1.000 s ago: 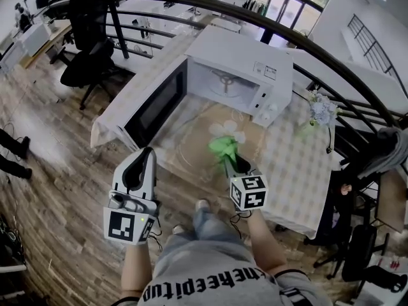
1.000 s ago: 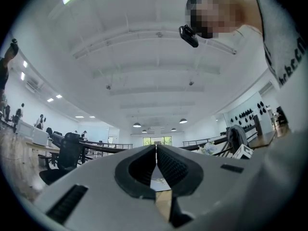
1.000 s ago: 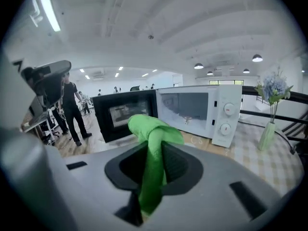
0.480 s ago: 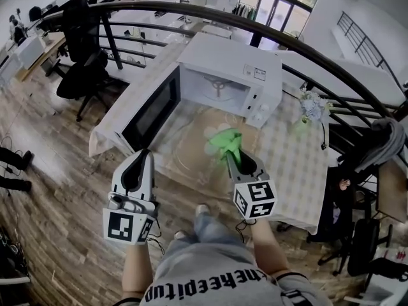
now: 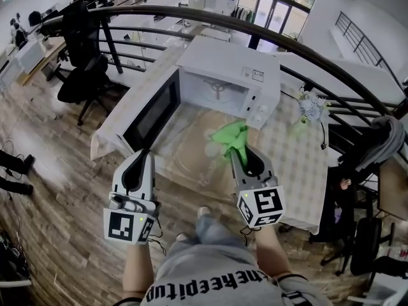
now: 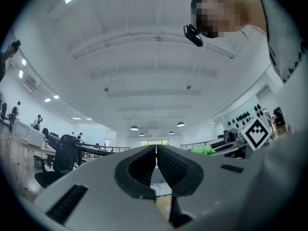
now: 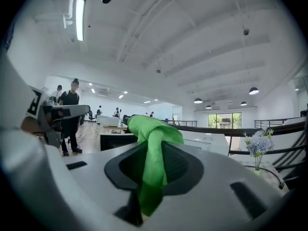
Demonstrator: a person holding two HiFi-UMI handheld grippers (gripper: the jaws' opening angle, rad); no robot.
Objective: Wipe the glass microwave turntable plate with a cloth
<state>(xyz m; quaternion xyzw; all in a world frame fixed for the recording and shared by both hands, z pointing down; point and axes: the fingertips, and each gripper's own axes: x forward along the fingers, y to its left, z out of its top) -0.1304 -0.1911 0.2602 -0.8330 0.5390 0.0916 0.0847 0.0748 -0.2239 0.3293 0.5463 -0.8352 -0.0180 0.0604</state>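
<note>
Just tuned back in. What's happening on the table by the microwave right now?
A person holds a gripper in each hand. The right gripper is clamped on a green cloth, held at the far right side of the glass turntable plate; whether the cloth touches the glass cannot be told. The plate lies on the table before the open microwave. The left gripper is shut, empty, held back.
</note>
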